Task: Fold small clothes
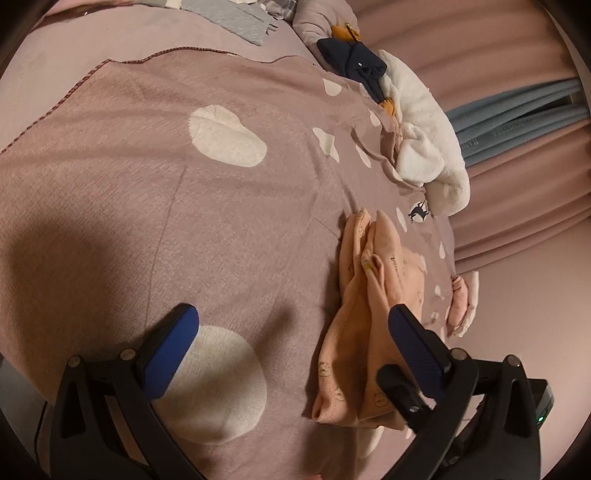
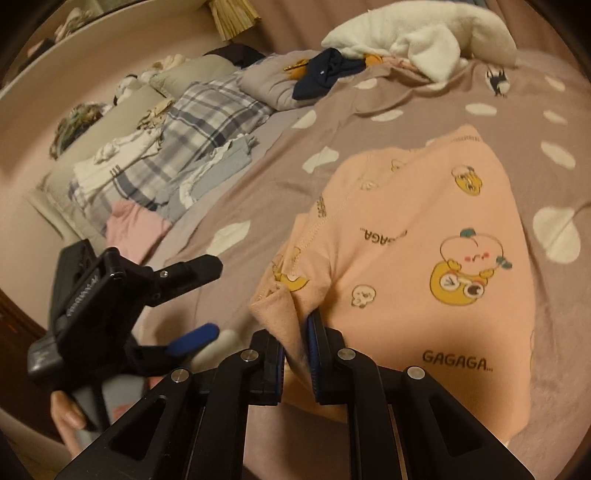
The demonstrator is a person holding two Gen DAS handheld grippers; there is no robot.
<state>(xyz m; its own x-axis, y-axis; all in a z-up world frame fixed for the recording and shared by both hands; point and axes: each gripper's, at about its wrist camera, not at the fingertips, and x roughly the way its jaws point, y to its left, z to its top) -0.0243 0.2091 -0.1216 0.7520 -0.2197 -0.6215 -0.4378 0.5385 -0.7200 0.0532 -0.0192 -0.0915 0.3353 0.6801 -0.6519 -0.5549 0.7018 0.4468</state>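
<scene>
A small peach garment printed with cartoon figures and "GAGAGA" lies on the mauve spotted bedspread. My right gripper is shut on its near edge and lifts the fabric a little. In the left wrist view the same peach garment lies bunched at the right, with its edge against the right finger. My left gripper is open and empty over the bedspread. It also shows in the right wrist view, held in a hand to the left of the garment, jaws apart.
A white fleece garment and a navy garment lie at the far edge of the bed. Folded plaid, white, blue and pink clothes are stacked at the left along a pillow. Pink curtains hang beyond the bed's edge.
</scene>
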